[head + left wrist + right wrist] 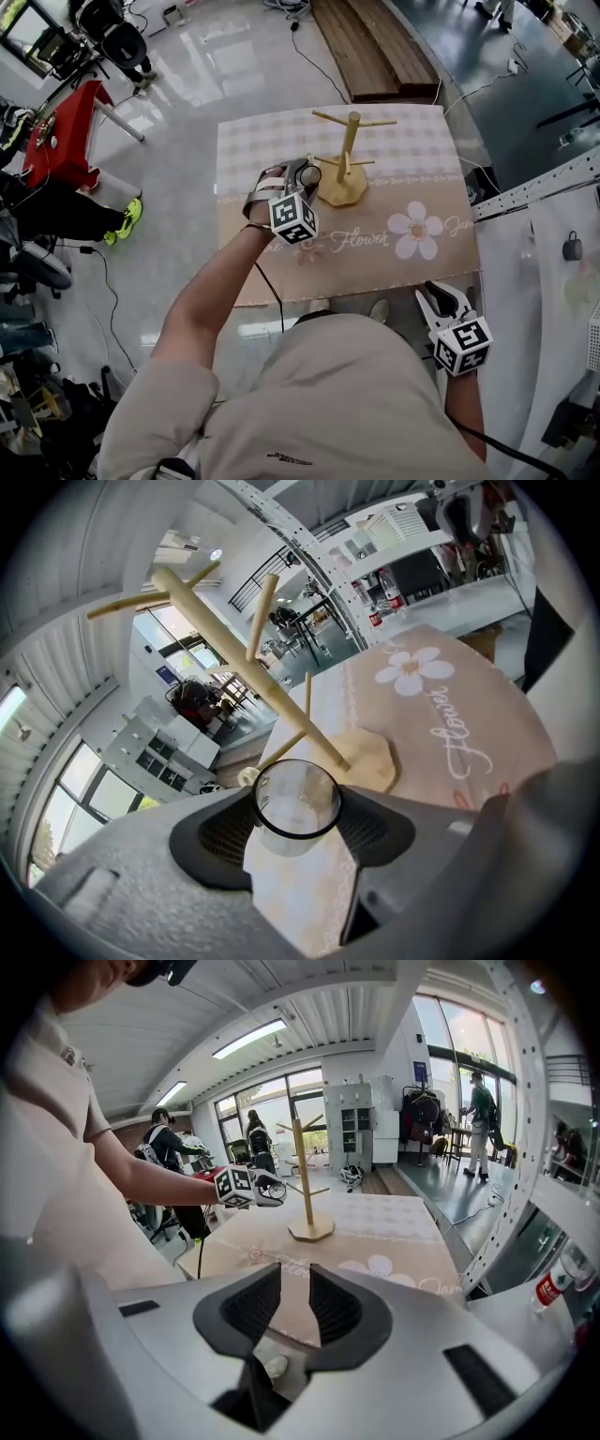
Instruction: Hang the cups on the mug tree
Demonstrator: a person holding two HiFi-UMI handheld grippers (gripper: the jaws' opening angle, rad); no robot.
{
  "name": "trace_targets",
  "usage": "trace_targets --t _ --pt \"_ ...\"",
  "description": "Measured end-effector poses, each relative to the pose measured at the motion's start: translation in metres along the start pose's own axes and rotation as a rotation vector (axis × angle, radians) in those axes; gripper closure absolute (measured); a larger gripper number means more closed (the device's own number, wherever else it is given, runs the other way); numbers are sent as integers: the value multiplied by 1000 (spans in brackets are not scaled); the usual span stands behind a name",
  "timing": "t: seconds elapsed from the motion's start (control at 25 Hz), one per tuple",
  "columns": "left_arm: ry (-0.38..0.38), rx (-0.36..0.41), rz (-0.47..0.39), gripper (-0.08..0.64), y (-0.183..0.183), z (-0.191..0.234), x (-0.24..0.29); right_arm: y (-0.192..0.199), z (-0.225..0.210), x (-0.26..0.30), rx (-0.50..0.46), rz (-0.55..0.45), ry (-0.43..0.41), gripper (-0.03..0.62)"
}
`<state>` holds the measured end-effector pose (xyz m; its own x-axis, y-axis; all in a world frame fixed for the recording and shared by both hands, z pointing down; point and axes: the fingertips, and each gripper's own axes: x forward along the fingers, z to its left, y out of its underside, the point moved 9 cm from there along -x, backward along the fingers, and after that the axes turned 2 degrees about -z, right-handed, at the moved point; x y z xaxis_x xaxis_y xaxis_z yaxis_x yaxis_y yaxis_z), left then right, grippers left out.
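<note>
A clear glass cup (pixel 295 803) sits between the pads of my left gripper (pixel 296 819), which is shut on it, mouth toward the camera. In the head view this gripper (pixel 305 175) holds the cup (pixel 310 174) just left of the wooden mug tree (pixel 345 159), level with its lower pegs. The tree (pixel 251 672) slants across the left gripper view, pegs bare, its base (pixel 367 758) right behind the cup. My right gripper (pixel 442 298) hangs off the table's near right corner, open by a narrow gap (pixel 293 1302) and holding nothing. The tree (pixel 305 1180) stands far ahead of it.
The table (pixel 403 141) carries a checked and beige flower-print cloth. Right of it runs a white perforated frame (pixel 534 192). A red stand (pixel 61 131) and chairs are at the far left, wooden planks (pixel 370 42) beyond the table. People stand in the background (pixel 483 1110).
</note>
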<state>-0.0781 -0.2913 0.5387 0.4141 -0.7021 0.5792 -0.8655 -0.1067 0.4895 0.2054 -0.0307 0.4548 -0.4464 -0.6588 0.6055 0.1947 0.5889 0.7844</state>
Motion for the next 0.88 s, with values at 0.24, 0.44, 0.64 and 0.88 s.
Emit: trace_targets --t 0.24,0.44,0.64,0.88 --pt "26 36 -6 287 1 -2 6 0 3 2 -1 7 7 489" --pt "38 60 -13 285 0 -4 9 -3 3 1 -1 11 13 488" --pt "26 60 -19 285 -3 -10 13 -2 2 1 1 13 17 488" --pt "14 12 -26 285 -7 -16 19 1 -2 -3 9 18 29 488"
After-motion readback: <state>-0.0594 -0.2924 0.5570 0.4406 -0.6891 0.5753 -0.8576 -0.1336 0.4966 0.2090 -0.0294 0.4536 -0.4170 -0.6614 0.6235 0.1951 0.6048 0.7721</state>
